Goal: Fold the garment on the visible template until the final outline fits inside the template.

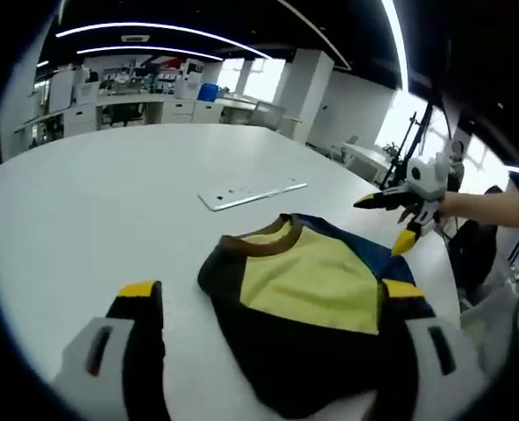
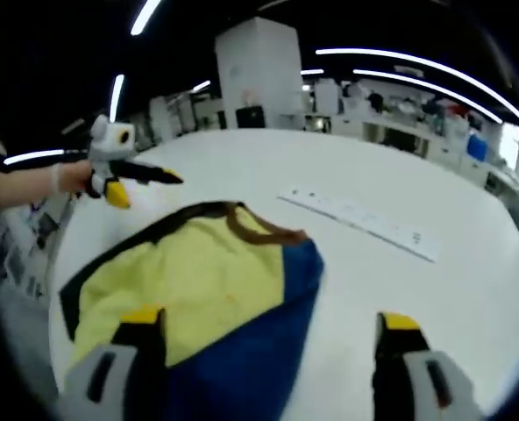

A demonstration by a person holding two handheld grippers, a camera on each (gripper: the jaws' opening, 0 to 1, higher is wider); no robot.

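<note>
A garment (image 1: 308, 285) with a yellow front, brown collar, and black and blue sides lies bunched on the white table (image 1: 110, 202). In the left gripper view my left gripper (image 1: 270, 291) is open, its yellow-tipped jaws spread wide on either side of the garment's near part. My right gripper (image 1: 382, 224) hovers past the garment's far right edge, held by a hand, with its jaws apart. In the right gripper view the garment (image 2: 198, 272) lies ahead of my open right gripper (image 2: 268, 320). The left gripper (image 2: 147, 188) hangs beyond the garment at the left.
A long pale flat strip like a ruler (image 1: 252, 193) lies on the table beyond the garment; it is the same strip (image 2: 365, 224) in the right gripper view. The table edge (image 1: 444, 263) runs close to the garment. Desks and cabinets stand far behind.
</note>
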